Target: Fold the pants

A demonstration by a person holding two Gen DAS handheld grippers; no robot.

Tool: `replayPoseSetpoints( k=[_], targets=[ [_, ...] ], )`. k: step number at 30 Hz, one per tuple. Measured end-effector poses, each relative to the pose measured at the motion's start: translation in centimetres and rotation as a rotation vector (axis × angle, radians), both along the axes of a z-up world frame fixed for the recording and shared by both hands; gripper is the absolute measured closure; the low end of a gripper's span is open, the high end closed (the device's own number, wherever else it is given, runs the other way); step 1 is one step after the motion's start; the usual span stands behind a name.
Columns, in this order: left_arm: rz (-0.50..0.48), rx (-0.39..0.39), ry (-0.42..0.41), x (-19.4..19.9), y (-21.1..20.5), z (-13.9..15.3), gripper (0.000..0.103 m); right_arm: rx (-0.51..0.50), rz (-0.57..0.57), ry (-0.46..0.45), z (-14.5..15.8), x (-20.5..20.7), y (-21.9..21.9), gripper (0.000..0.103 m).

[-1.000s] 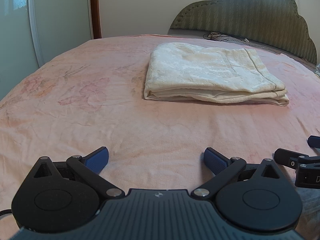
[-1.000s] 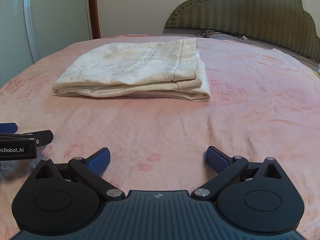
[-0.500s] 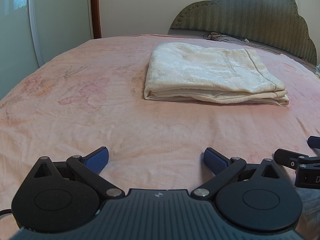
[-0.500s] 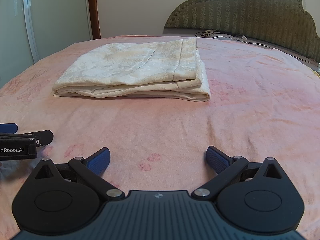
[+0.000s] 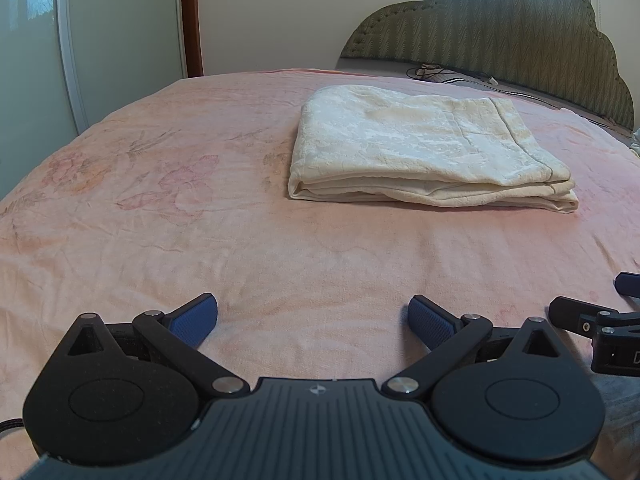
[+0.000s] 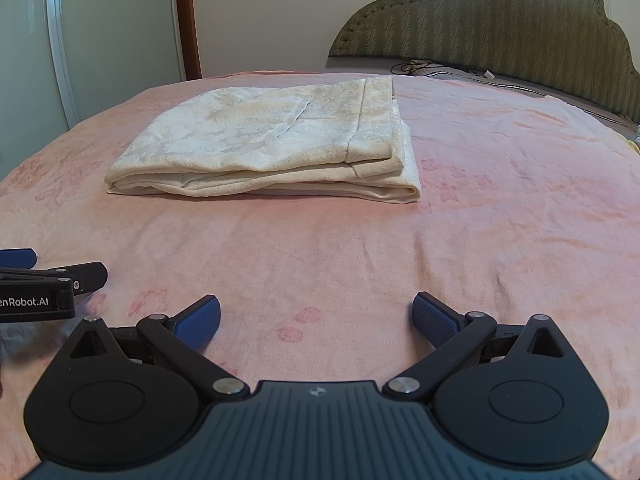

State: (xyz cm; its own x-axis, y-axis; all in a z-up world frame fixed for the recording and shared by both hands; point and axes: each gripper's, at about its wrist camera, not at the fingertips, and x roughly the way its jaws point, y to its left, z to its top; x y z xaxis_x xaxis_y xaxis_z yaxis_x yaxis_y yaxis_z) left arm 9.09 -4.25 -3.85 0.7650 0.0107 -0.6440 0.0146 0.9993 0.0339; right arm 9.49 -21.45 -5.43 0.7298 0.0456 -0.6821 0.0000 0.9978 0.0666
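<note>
The pants (image 5: pixel 424 152) lie on the bed (image 5: pixel 200 240) as a compact cream rectangle, several layers stacked, with the folded edges facing the cameras and the top panel smooth. In the right wrist view the same bundle (image 6: pixel 272 148) sits left of centre, its hemmed edge running along the right-hand side and its corners roughly squared. Judged from this, the folding looks finished or very nearly so: no leg or waistband trails loose, and nothing appears left but perhaps a small straightening of the layered front edge, where the plies are slightly uneven.

The left hand-held gripper (image 5: pixel 312 316) hovers low over the pink floral bedspread, well apart from the pants, its blue-padded jaws spread wide and holding nothing. The right hand-held gripper (image 6: pixel 316 318) is likewise released, jaws apart and empty, just above the bedspread and clear of the bundle. Each one shows at the edge of the other's view, so the two sit side by side near the foot-side edge of the bed.

No container, basket or drawer is visible; the pants rest directly on the bedspread. Behind them stand the green padded headboard (image 5: pixel 500 40) and a loose cable (image 5: pixel 448 74) near its base.
</note>
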Motion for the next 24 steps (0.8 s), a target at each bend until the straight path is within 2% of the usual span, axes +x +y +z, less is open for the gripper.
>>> replayPoseSetpoints(
  k=[24],
  targets=[
    [0.001, -0.006, -0.001, -0.02, 0.08, -0.02, 0.000, 0.003, -0.001, -0.001, 0.06, -0.04, 0.11, 0.000]
  ],
)
